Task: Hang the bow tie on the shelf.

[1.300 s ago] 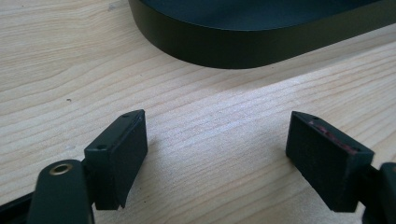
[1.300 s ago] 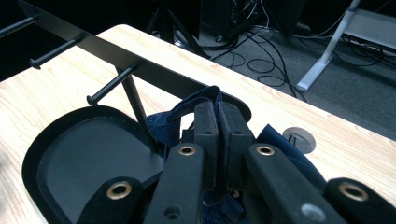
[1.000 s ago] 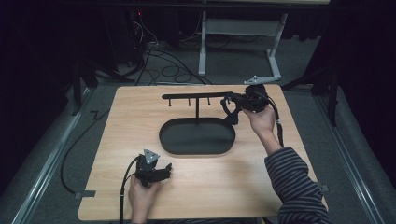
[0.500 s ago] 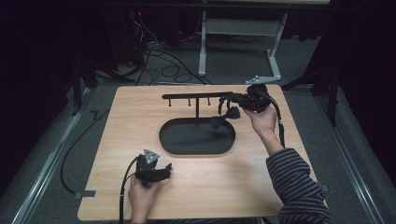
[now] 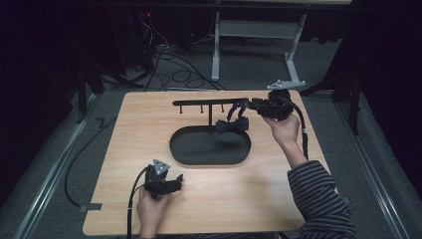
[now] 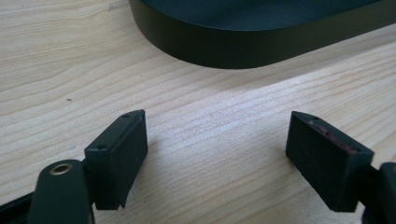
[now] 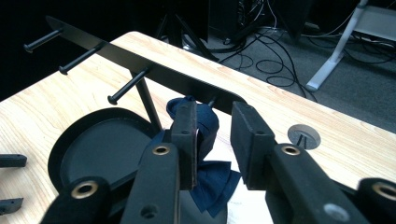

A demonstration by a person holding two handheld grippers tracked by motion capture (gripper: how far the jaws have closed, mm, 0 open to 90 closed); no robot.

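The dark blue fabric bow tie (image 7: 198, 140) hangs by its loop on the last peg of the black metal peg rack (image 7: 140, 58), between the right tool (image 7: 215, 135)'s just-opening, non-pressing jaws, and could snag and slip off; the left tool (image 6: 217, 158) rests gaping, empty.

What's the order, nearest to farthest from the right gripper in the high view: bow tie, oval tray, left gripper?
From the right gripper:
1. Dark blue bow tie, hanging at the rack's right end, just below the jaws, which have just been opening.
2. Black oval tray, at the table's centre, under the rack.
3. Left gripper, at the near edge.
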